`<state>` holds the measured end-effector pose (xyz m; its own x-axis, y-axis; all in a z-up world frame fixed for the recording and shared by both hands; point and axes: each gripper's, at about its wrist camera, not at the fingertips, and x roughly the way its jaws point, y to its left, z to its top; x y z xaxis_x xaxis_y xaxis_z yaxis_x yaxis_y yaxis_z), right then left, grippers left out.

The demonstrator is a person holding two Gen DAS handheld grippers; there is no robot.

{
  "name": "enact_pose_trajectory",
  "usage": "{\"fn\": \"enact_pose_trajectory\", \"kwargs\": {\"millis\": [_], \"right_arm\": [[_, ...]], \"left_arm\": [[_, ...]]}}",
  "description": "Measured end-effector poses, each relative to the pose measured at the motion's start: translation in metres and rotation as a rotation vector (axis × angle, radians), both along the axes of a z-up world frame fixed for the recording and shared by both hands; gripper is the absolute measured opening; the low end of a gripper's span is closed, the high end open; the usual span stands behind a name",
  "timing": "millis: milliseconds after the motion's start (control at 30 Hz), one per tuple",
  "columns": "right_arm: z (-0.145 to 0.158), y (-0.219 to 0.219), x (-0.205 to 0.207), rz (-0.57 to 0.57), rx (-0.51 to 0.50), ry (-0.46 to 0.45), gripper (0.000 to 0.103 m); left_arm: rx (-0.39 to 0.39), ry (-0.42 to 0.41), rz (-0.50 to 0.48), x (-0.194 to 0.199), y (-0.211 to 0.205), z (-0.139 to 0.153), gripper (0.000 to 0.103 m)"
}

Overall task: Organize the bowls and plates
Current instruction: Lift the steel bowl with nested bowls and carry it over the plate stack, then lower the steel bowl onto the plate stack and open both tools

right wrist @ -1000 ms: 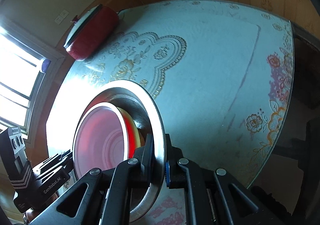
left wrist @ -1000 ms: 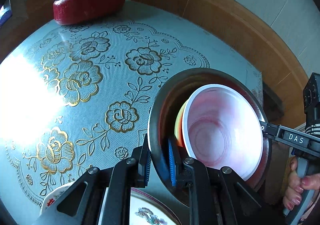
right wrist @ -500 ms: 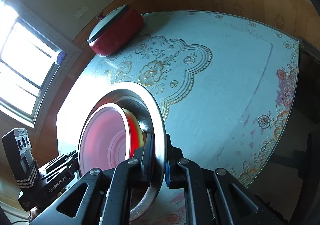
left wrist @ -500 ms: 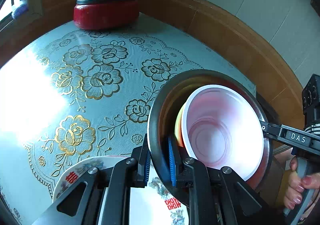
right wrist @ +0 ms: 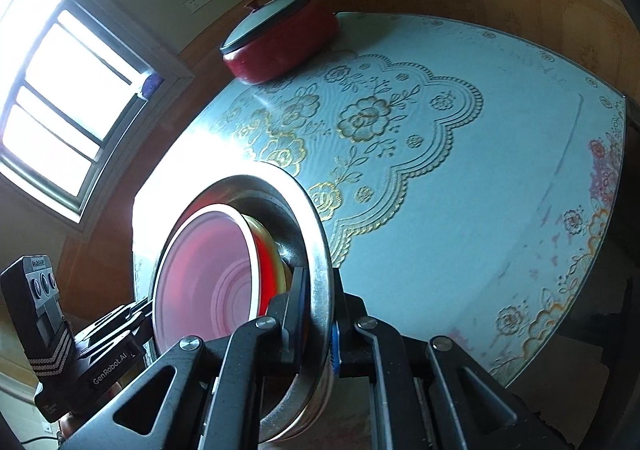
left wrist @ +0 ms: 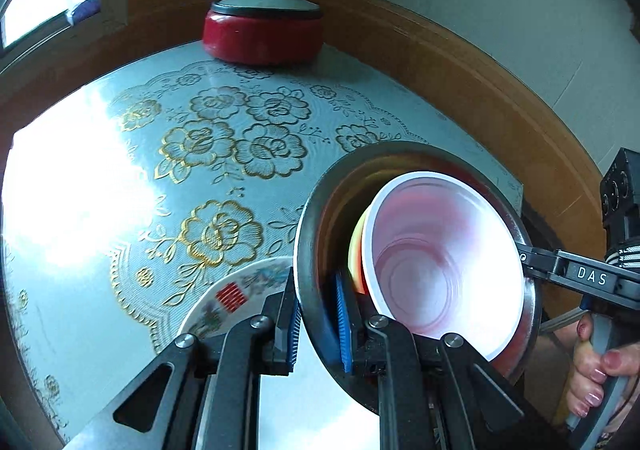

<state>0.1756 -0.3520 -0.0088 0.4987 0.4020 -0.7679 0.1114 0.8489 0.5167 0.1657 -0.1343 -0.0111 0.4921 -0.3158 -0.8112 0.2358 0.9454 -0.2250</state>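
A steel bowl [left wrist: 316, 217] is held in the air above the table, with my two grippers on opposite sides of its rim. Inside it nest a white bowl with a pink-tinted inside [left wrist: 440, 262] and a yellow-and-red one [left wrist: 355, 250] beneath. My left gripper [left wrist: 318, 314] is shut on the near rim in the left wrist view. My right gripper [right wrist: 316, 322] is shut on the steel bowl's rim [right wrist: 320, 250] in the right wrist view, where the white bowl [right wrist: 204, 286] also shows. A white plate with red characters [left wrist: 236, 298] lies on the table below my left gripper.
A red lidded pot [left wrist: 262, 31] stands at the table's far edge by the wall; it is the red pot [right wrist: 280, 37] in the right wrist view. The table [right wrist: 460, 209] wears a pale blue cloth with gold flowers. A window [right wrist: 52, 89] is at the left. Wood panelling rings the table.
Both grippers have risen and drawn back with the steel bowl stack. The red pot and wall came further into view, and the decorated plate below the left gripper now shows more fully.
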Motion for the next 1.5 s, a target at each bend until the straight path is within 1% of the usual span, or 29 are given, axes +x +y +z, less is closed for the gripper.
{"fn": "enact_pose_trajectory", "kwargs": {"millis": [200,367,667,867,1067,1233,1300,1333,1367,1500], "right_arm": [[-0.001,0.033,-0.007,0.045,0.014,0.007,0.009],[-0.008,0.056,-0.01,0.074,0.013,0.02,0.01],[-0.048,0.077,-0.018,0.08,-0.002,0.105,0.011],[-0.063,0.08,-0.017,0.072,-0.013,0.129,0.011],[-0.069,0.08,-0.017,0.061,-0.016,0.132,0.011],[-0.065,0.084,-0.018,0.07,-0.064,0.112,0.011],[-0.064,0.085,-0.017,0.07,-0.068,0.113,0.013],[-0.063,0.085,-0.016,0.07,-0.06,0.113,0.016],[-0.063,0.085,-0.016,0.072,-0.063,0.115,0.016],[-0.057,0.087,-0.018,0.086,-0.118,0.102,0.019]], "left_arm": [[0.003,-0.001,0.044,-0.016,0.031,0.0,0.014],[0.017,0.007,0.066,-0.026,0.05,-0.008,0.014],[0.037,0.083,0.084,-0.034,0.063,-0.045,0.014],[0.05,0.101,0.084,-0.035,0.064,-0.059,0.014],[0.071,0.087,0.08,-0.035,0.06,-0.063,0.014],[0.064,0.08,0.08,-0.035,0.061,-0.065,0.015],[0.062,0.078,0.083,-0.036,0.061,-0.065,0.016],[0.059,0.079,0.084,-0.036,0.062,-0.064,0.016],[0.055,0.078,0.084,-0.037,0.062,-0.064,0.016],[0.053,0.081,0.083,-0.04,0.061,-0.064,0.018]]}}
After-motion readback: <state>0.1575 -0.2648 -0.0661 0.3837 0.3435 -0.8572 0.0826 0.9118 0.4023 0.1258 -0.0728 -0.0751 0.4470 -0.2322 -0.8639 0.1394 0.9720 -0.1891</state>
